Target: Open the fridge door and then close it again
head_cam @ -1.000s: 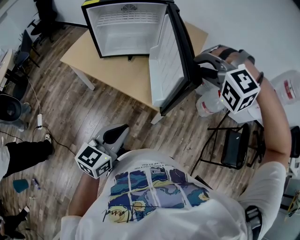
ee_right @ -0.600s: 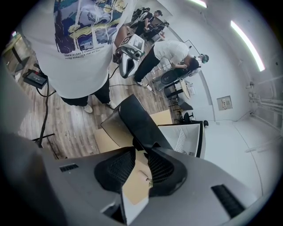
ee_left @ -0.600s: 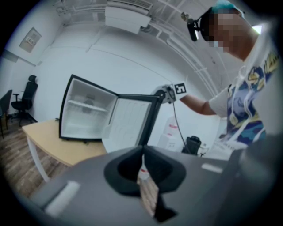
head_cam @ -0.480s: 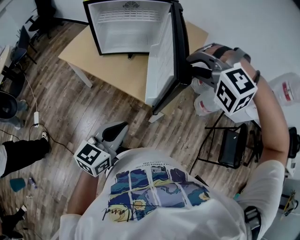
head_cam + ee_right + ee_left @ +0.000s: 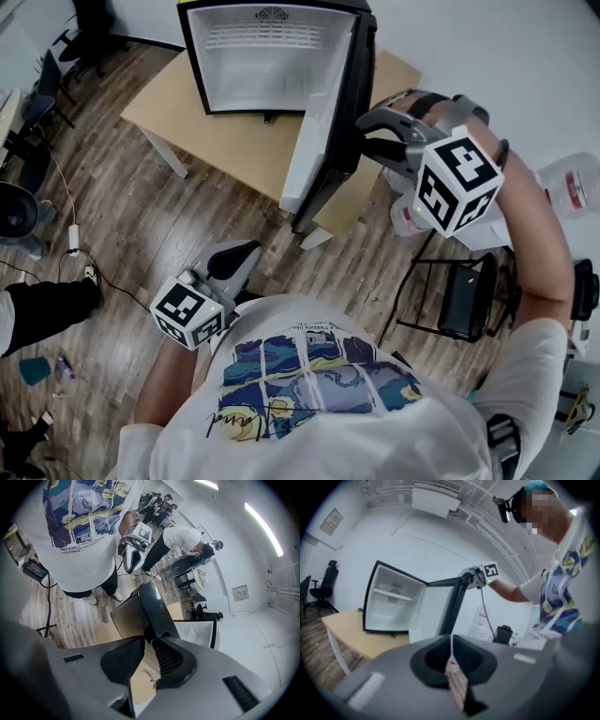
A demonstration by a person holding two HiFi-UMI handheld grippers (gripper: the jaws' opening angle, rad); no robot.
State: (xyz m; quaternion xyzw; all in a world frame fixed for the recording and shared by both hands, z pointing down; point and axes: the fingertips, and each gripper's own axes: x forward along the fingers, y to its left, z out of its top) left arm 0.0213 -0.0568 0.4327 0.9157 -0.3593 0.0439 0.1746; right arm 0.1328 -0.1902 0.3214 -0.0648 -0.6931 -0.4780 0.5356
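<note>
A small black fridge (image 5: pixel 272 66) with a white inside stands open on a wooden table (image 5: pixel 234 141). Its door (image 5: pixel 314 141) hangs partly open to the right of the cabinet. My right gripper (image 5: pixel 364 136) is at the door's free edge, near the top, with its jaws closed on that edge. In the right gripper view the black door edge (image 5: pixel 157 606) runs down between the jaws of my right gripper (image 5: pixel 151 639). My left gripper (image 5: pixel 246 251) hangs low over the floor, shut and holding nothing. The left gripper view shows the fridge (image 5: pixel 391 602) and door (image 5: pixel 436 613) beyond my left gripper (image 5: pixel 451 641).
A black folding chair (image 5: pixel 464 295) stands right of the table, with plastic jugs (image 5: pixel 572 183) behind it. A cable (image 5: pixel 70 244) lies on the wood floor at the left. Other people (image 5: pixel 183 538) stand farther back in the room.
The door has swung left toward the cabinet, narrowing the opening. My right gripper moved left with it. My left gripper has barely moved.
</note>
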